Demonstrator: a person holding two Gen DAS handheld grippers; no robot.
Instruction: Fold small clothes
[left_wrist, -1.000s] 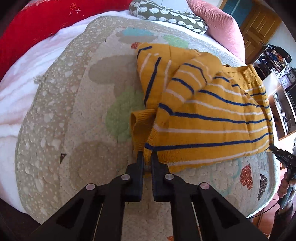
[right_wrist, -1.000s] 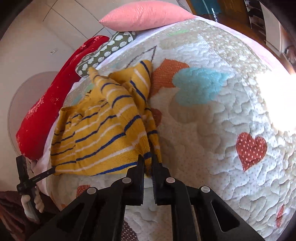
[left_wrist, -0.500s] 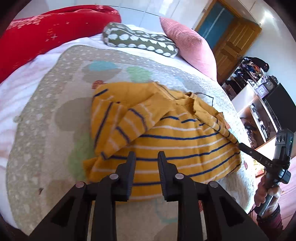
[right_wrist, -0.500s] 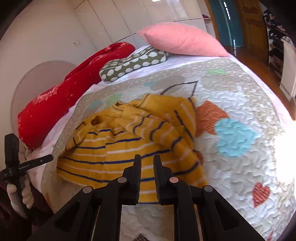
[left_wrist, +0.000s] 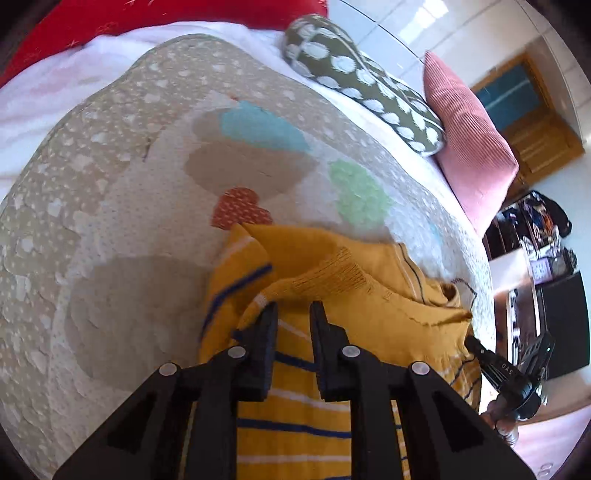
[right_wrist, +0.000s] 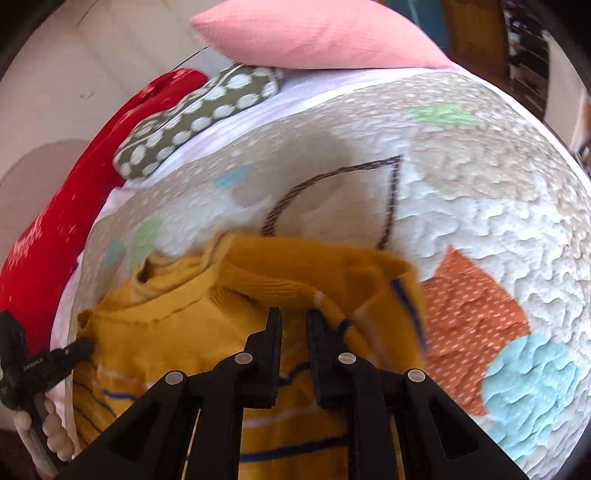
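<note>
the mustard-yellow knitted sweater with blue and white stripes (left_wrist: 362, 325) lies bunched on the quilted heart-patterned bedspread (left_wrist: 129, 221); left gripper (left_wrist: 293, 314) and right gripper (right_wrist: 293, 317) hover slightly parted, jaws having just been opening, gripping nothing, probably after dropping the hem onto the collar.

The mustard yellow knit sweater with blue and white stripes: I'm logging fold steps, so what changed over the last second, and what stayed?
The left gripper and right gripper let go of the mustard yellow knit sweater with blue and white stripes at its bottom hem and moved up over it toward the collar; their jaws have just been opening and now stand slightly apart, gripping nothing. The sweater stayed on the patchwork quilt, sleeves folded in.
</note>
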